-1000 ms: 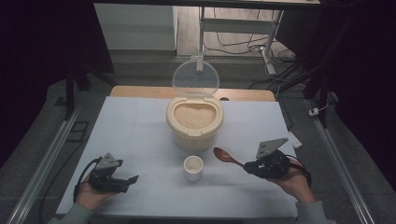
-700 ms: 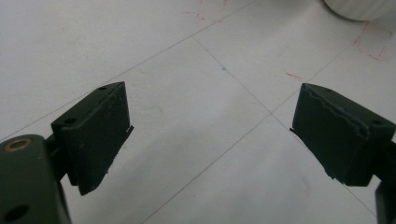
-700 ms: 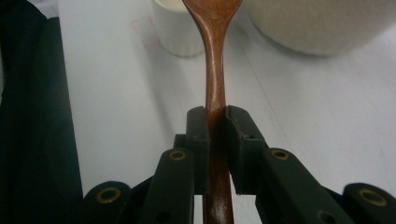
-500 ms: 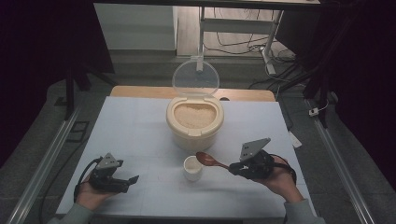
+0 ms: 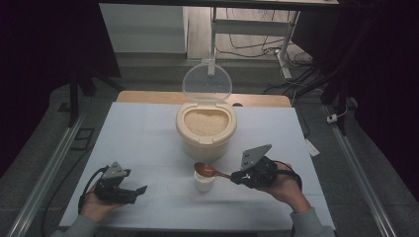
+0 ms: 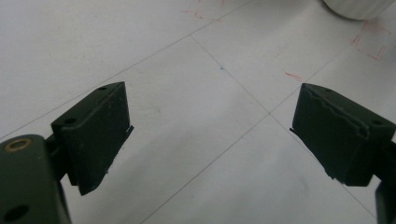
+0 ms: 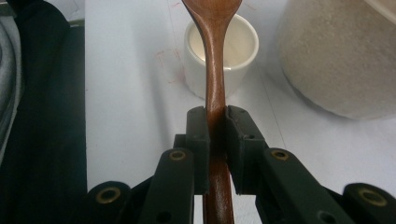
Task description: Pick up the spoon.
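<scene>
A beige rice container [image 5: 206,129] with its clear lid raised stands at the table's middle, full of rice. In front of it sits a small white cup [image 5: 203,181] [image 7: 221,58]. My right gripper [image 5: 237,177] [image 7: 216,117] is shut on the handle of a brown wooden spoon [image 5: 208,171] [image 7: 215,70], whose bowl hangs over the cup. My left gripper [image 5: 140,191] [image 6: 210,130] rests low at the front left, jaws wide apart over bare table, holding nothing.
The white table [image 5: 143,138] has thin grid lines and faint red marks. The cup's base [image 6: 357,7] peeks in at the top right of the left gripper view. Metal rails [image 5: 44,173] run along both sides; cables lie on the floor behind.
My right gripper has carried the spoon leftward, from right of the cup to over it. The left gripper has stayed in place.
</scene>
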`<state>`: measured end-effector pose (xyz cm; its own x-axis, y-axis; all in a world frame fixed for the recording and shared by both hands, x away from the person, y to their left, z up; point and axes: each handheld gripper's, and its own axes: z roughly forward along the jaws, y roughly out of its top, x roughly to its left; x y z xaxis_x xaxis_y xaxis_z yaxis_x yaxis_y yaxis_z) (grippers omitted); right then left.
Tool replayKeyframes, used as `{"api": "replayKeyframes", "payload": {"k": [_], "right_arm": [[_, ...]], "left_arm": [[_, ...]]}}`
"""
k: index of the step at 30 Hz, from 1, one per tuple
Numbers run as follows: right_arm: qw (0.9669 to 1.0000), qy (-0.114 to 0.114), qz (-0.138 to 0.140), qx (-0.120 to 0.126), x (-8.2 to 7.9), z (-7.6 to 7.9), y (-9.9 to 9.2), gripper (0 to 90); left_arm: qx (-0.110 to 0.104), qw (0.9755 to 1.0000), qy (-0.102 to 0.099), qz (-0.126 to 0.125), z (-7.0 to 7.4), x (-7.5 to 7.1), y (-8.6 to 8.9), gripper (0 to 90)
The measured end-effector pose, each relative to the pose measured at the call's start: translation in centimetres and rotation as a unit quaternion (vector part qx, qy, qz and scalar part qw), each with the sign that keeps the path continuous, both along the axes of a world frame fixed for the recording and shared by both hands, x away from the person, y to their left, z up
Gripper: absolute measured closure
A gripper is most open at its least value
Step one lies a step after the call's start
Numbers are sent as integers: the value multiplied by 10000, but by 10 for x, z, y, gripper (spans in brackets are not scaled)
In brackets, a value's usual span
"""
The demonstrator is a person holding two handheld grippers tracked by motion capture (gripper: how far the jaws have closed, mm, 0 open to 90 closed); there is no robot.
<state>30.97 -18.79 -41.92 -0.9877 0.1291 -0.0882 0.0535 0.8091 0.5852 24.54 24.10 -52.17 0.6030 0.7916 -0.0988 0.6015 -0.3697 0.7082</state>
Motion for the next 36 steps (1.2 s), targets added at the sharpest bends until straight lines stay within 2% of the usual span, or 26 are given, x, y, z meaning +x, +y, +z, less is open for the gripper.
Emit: {"api": "replayKeyframes", "payload": {"k": [11, 17, 20, 24, 28, 32, 36], "right_arm": [[9999, -27, 112, -126, 0, -2, 14, 803], [9998, -41, 145, -154, 1, -3, 17, 803], [9998, -38, 157, -106, 1, -4, 19, 803], [9997, -37, 195, -132, 1, -3, 22, 803], [9996, -74, 215, -165, 1, -4, 26, 803], [9994, -92, 277, -159, 1, -5, 33, 803], [9994, -88, 302, -163, 1, -6, 36, 802]], "left_arm": [[-3, 10000, -14, -43, 3, 0, -2, 114], [-10, 9985, -301, -450, 26, -3, -16, 122], [85, 9966, -429, -699, 40, -2, -26, 123], [2, 9942, -573, -915, 60, 2, -39, 126], [-67, 9907, -684, -1174, 80, 7, -55, 130], [-32, 9859, -746, -1497, 94, 12, -77, 138], [24, 9803, -732, -1833, 101, 16, -98, 147]]}}
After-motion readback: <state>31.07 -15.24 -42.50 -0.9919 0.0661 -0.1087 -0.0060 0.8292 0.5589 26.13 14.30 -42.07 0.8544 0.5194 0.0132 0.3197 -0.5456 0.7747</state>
